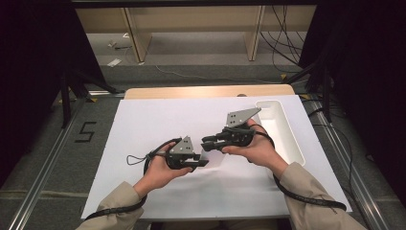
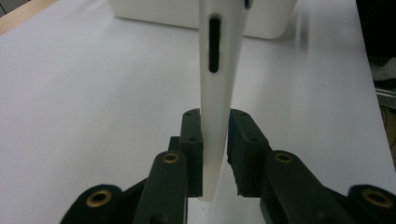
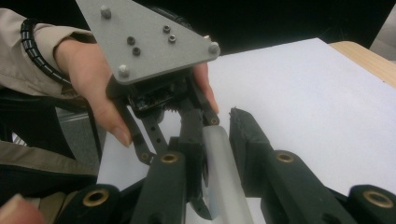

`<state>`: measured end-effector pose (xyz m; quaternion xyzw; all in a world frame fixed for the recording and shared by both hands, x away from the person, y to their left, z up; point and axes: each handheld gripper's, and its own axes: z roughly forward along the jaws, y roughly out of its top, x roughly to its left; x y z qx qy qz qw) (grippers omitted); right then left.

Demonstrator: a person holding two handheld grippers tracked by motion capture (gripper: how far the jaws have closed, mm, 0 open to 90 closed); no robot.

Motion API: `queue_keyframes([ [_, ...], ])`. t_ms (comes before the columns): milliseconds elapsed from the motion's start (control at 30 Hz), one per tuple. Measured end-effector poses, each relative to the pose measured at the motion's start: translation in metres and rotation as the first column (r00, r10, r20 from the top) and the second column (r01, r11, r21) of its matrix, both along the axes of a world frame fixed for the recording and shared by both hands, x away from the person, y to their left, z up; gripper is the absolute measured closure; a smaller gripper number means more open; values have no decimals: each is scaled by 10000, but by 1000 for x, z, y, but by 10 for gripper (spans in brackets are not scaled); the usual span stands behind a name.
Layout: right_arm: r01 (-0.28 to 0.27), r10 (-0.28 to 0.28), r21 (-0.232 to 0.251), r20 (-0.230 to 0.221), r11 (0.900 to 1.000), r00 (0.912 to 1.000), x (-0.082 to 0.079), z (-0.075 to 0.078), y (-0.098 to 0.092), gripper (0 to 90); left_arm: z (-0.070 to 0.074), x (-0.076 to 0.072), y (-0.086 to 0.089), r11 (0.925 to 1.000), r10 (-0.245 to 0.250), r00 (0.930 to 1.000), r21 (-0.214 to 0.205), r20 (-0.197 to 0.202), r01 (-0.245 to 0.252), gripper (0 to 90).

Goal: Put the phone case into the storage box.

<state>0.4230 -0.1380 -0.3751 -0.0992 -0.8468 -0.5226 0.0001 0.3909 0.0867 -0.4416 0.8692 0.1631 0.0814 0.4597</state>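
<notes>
Over white table sheet (image 1: 158, 120) | left gripper (image 2: 215, 154) and right gripper (image 3: 215, 154) both clamp flat white plastic piece (image 2: 219, 93) | piece's far end cut off

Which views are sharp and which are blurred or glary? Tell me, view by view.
High view: even light, dim surroundings, the white sheet-covered table bright but not blown out. Left gripper view: the flat white plastic piece with a dark slot is fairly sharp, the white rectangular tray behind it soft. Right gripper view: the translucent white piece between the near jaws is blurred, the grey three-cornered plate crisper.
</notes>
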Motion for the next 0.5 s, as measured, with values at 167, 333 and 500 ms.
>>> queue_keyframes([
  [167,-69,69,-12,96,10000,9999,1,0,0,724,0,0,1,10000,-15,10000,50,65,15,792],
  [333,-134,136,-71,344,9999,9993,1,-1,1,682,0,-1,1,9999,-25,9999,118,136,23,806],
  [500,68,-74,125,518,9999,9986,1,-1,0,559,1,-1,1,9999,152,9998,45,98,-153,808],
])
